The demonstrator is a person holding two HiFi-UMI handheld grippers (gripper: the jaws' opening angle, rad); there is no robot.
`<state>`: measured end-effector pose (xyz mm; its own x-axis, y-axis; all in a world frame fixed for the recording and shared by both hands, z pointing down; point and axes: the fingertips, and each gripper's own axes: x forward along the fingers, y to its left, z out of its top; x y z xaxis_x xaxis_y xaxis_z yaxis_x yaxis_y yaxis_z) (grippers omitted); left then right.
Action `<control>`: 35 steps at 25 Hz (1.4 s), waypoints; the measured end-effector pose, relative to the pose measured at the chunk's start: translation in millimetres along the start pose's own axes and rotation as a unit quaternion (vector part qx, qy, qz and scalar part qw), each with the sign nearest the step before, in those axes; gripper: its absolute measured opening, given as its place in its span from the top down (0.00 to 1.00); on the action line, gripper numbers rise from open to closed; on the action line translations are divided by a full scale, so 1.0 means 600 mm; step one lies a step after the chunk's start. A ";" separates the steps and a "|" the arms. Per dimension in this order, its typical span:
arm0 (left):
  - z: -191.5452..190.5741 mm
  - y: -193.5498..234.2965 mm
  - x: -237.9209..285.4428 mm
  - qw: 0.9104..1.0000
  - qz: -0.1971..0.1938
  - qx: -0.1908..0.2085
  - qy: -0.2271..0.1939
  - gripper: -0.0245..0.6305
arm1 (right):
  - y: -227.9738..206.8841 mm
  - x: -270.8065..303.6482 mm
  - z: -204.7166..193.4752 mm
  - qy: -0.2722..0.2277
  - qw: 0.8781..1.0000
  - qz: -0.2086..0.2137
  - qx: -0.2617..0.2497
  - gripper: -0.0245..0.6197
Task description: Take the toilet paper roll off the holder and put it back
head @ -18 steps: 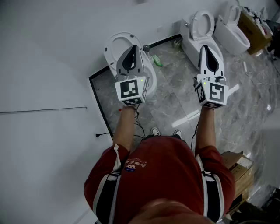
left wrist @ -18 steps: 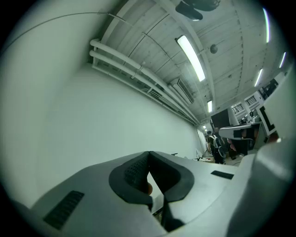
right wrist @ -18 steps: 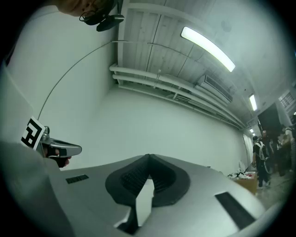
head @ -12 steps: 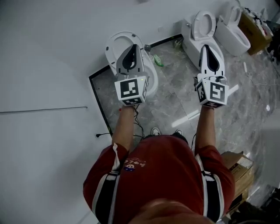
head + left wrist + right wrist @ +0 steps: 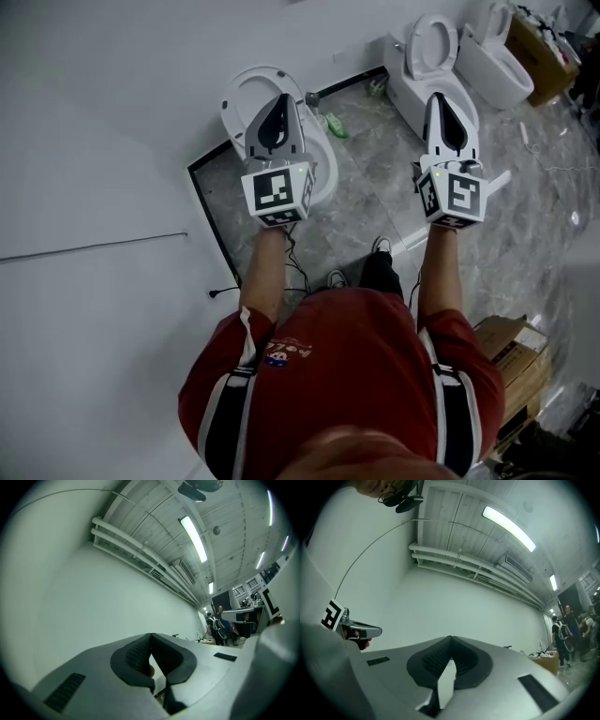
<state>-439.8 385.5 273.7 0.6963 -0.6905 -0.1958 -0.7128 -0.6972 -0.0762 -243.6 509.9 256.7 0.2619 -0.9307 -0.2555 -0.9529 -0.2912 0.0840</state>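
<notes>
Though half hidden behind the closed left claw (image 5: 284,98), a toilet (image 5: 240,96); right claw (image 5: 438,96) likewise closed.

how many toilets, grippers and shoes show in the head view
toilets: 3
grippers: 2
shoes: 2
total: 7
</notes>
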 end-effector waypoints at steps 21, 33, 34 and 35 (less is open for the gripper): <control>-0.084 -0.136 0.333 1.000 0.016 0.005 0.002 0.93 | -0.277 0.216 -0.135 0.000 1.000 -0.003 0.030 0.95; -0.115 -0.229 0.513 0.999 0.034 0.018 0.015 0.93 | -0.445 0.341 -0.194 0.004 0.999 0.012 0.052 0.95; -0.117 -0.231 0.521 0.999 0.036 0.019 0.015 0.93 | -0.452 0.348 -0.198 0.003 0.999 0.013 0.053 0.95; -0.119 -0.233 0.529 0.999 0.037 0.019 0.015 0.93 | -0.459 0.354 -0.202 0.003 0.998 0.014 0.054 0.95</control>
<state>-112.9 250.1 292.3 0.6432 -0.7461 -0.1724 -0.7649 -0.6362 -0.1004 92.9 365.6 295.7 0.2359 -0.9394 -0.2487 -0.9706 -0.2401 -0.0136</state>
